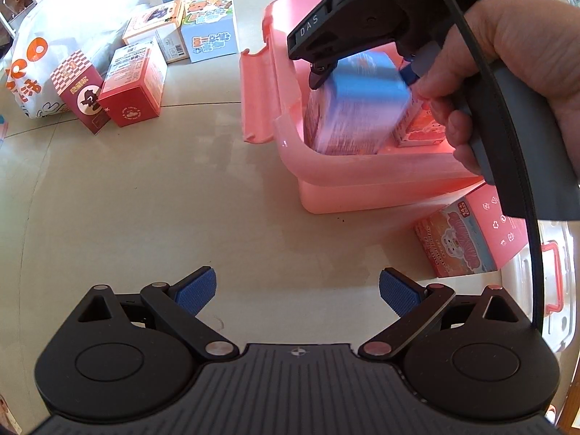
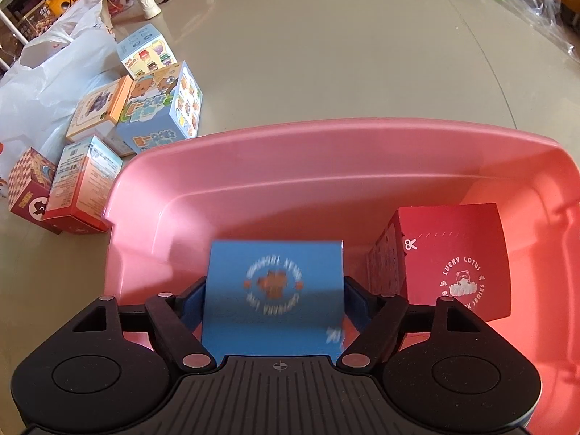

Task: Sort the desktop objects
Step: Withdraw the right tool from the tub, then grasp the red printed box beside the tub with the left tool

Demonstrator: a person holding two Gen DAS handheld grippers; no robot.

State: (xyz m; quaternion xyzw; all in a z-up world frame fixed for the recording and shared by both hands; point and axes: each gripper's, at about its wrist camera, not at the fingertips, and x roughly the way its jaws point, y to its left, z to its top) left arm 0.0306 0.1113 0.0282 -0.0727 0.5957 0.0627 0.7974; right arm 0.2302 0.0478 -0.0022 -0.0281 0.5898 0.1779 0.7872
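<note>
My right gripper [image 2: 273, 299] is shut on a blue-topped box [image 2: 275, 286] and holds it inside the pink bin [image 2: 326, 152]; the box is motion-blurred. From the left wrist view the same right gripper [image 1: 362, 72] grips the blue box [image 1: 359, 105] over the pink bin [image 1: 355, 177]. A red box [image 2: 453, 257] stands in the bin to the right. My left gripper [image 1: 297, 290] is open and empty above the table, in front of the bin.
Several small boxes [image 1: 145, 61] lie in a cluster at the left, beside a white plastic bag [image 1: 65, 25]. A pink box [image 1: 471, 235] lies against the bin's front right. The bin's lid flap [image 1: 257, 98] hangs open at its left. A white container [image 1: 551, 282] is at the far right.
</note>
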